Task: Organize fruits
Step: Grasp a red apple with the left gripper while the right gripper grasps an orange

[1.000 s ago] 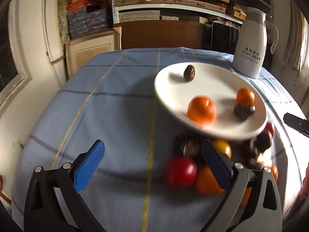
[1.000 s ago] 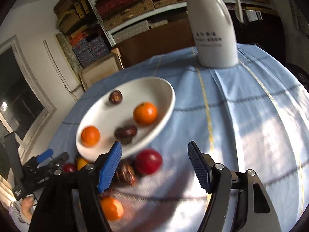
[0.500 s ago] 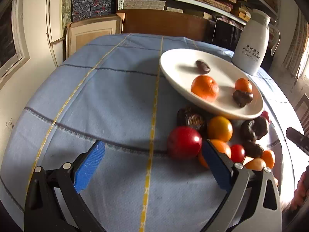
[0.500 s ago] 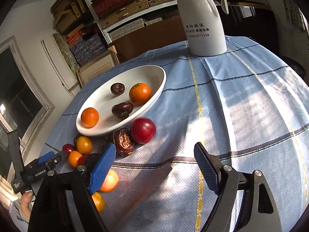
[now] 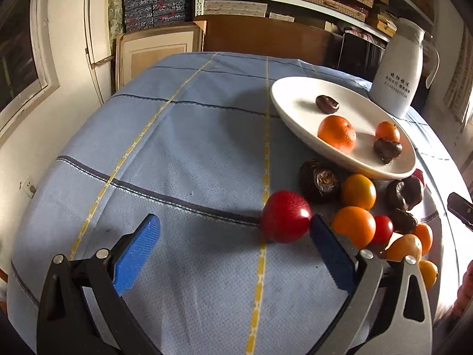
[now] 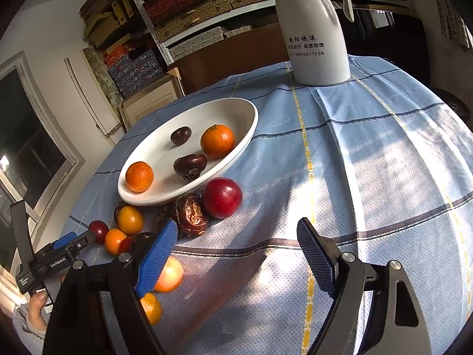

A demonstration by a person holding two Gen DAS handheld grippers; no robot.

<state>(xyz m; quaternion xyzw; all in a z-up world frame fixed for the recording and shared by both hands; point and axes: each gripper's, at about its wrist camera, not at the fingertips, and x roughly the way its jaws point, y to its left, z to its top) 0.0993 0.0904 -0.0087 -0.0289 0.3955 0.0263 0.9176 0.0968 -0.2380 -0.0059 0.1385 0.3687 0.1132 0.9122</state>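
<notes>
left gripper [image 5: 233,239] nearer, fingers spread and empty, with red fruit [image 5: 286,216] on the tabletop [image 5: 183,148] right of frame centre, just beside the right finger's tip; right gripper [image 6: 236,247] fingers also spread, empty, red fruit [image 6: 221,197] above them.

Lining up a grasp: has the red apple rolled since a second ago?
No. In the right wrist view the red apple still sits by the white plate's near rim, beside the brown fruit, as before.
</notes>
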